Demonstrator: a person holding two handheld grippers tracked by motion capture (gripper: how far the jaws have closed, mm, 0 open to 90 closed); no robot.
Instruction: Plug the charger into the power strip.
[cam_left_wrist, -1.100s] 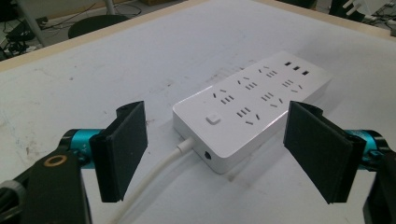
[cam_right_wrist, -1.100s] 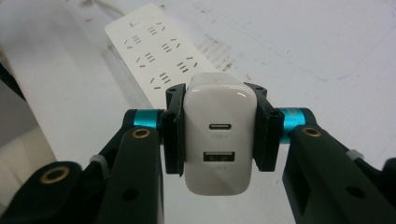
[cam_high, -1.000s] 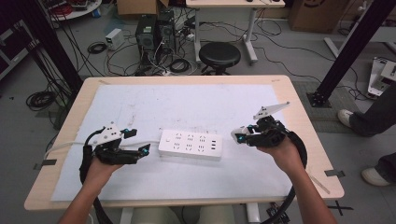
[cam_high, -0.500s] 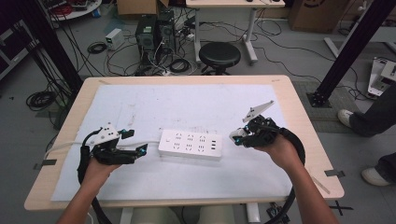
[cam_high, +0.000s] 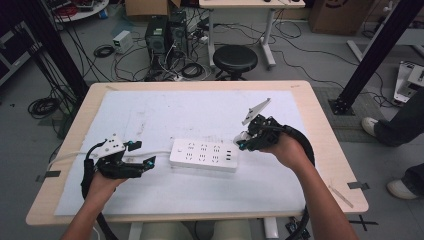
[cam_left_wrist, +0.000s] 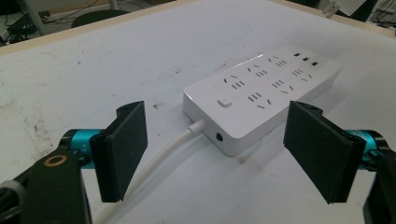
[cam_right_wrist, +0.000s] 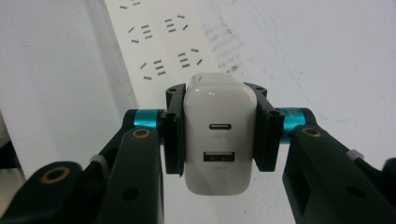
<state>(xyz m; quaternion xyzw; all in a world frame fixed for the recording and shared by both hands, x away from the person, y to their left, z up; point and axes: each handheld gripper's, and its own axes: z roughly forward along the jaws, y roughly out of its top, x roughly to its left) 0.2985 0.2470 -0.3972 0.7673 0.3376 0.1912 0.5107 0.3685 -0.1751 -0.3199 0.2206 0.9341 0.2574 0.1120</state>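
1. Table (cam_high: 320, 107): a pale wooden top under a white mat (cam_high: 165, 115), scuffed and stained; both grippers work over it.
2. Power strip (cam_high: 204, 155): white, lying flat just ahead of the left gripper (cam_high: 142, 165), whose jaws stand wide apart with nothing between them. Its cord (cam_left_wrist: 163, 151) runs back between those jaws. Judged risk: if the strip is not steadied, pressing a plug in could slide or tip it.
3. Right gripper (cam_right_wrist: 217, 135): clamped on a white USB charger (cam_right_wrist: 217, 135), its pads on the two flat sides and the port face turned toward the camera. It hovers just off the strip's far end, with the sockets (cam_right_wrist: 159, 65) ahead of and below it.
4. Charger prongs: hidden on the side facing away, so their alignment with a socket cannot be told. Judged risk: a tilted approach would jam the prongs on the socket face, or the smooth body could twist or slip in the pads.
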